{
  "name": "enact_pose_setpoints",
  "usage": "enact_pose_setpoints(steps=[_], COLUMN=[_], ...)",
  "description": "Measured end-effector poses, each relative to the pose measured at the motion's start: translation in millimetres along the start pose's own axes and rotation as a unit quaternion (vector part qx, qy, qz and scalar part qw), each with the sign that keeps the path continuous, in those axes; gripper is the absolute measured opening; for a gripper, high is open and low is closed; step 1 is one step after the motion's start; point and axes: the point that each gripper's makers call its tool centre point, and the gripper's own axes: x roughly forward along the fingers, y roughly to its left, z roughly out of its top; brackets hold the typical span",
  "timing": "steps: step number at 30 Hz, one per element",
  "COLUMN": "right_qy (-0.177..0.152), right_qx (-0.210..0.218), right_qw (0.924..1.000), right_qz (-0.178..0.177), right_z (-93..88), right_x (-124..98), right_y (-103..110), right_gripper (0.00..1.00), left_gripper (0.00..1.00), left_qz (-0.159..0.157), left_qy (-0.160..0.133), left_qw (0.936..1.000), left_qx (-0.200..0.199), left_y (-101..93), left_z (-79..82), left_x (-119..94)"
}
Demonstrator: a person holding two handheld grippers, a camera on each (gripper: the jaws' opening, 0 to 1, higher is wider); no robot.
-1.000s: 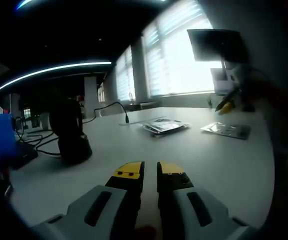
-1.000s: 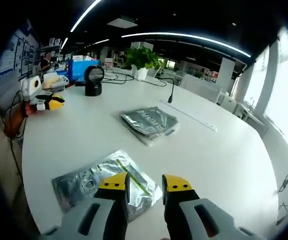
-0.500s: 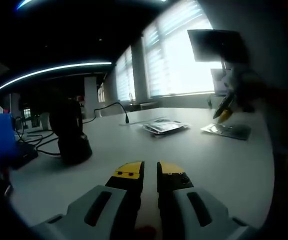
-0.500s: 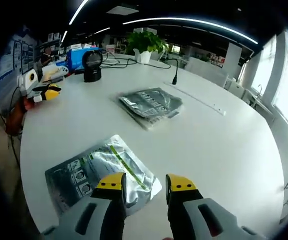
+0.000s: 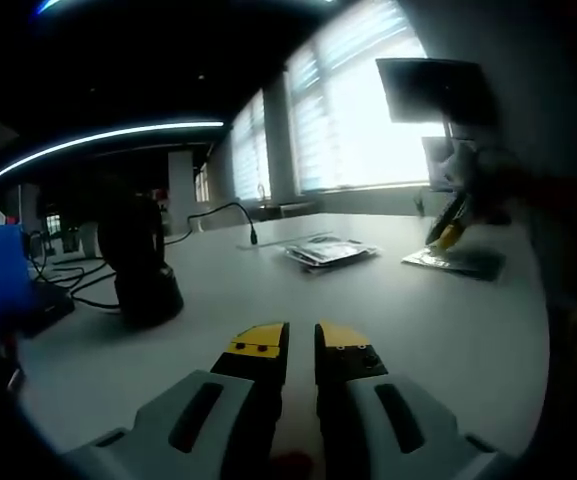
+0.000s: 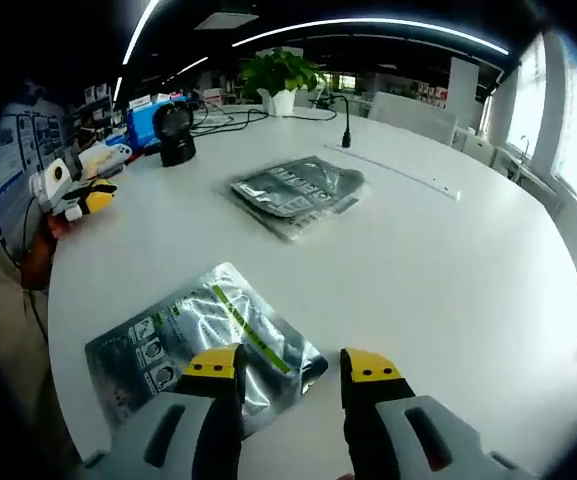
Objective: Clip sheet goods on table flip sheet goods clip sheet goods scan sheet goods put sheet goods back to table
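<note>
A silver foil packet (image 6: 203, 340) with a green stripe lies flat on the white table (image 6: 448, 270), just ahead of my right gripper (image 6: 290, 365). That gripper is open, its yellow tips on either side of the packet's near corner. A stack of similar packets (image 6: 293, 190) lies farther out. In the left gripper view the same single packet (image 5: 458, 262) is at the right, with my right gripper (image 5: 446, 232) over it, and the stack (image 5: 330, 252) is mid-table. My left gripper (image 5: 300, 340) hovers low over the table, shut on nothing; it also appears as left gripper (image 6: 93, 200) at the table's left edge.
A black stand scanner (image 5: 143, 270) stands left of the left gripper, seen as scanner (image 6: 176, 135) in the right gripper view. A blue box (image 6: 148, 115), cables, a gooseneck microphone (image 6: 346, 120) and a potted plant (image 6: 283, 75) sit at the far side. A person's sleeve is at the table's left edge.
My right gripper has come lower and closer to the single foil packet, whose corner now lies between its tips. The left gripper has stayed put.
</note>
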Motion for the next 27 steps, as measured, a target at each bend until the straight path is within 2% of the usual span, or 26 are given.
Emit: enact_pose_setpoints(steps=[6, 16, 23, 27], right_qy=[0.004, -0.01, -0.019, -0.024], right_qx=[0.01, 0.005, -0.023, -0.053], right_qw=[0.9998, 0.9997, 0.9993, 0.9976], right_qz=[-0.018, -0.02, -0.02, -0.038], right_z=[-2.1, -1.8, 0.4, -0.9], right_x=[-1.1, -0.4, -0.9, -3.7], right_y=[5.0, 11.5, 13.9, 14.2], right_gripper=[0.31, 0.23, 0.16, 0.08], left_gripper=[0.03, 0.03, 0.03, 0.03], left_qz=[0.004, 0.005, 0.008, 0.009], left_qy=[0.0, -0.001, 0.0, 0.001], left_qw=[1.0, 0.9998, 0.9996, 0.9995], left_qx=[0.008, 0.02, 0.028, 0.032], left_y=[0.5, 0.0, 0.3, 0.5], left_z=[-0.1, 0.4, -0.2, -0.6], left_x=[-0.1, -0.6, -0.3, -0.1])
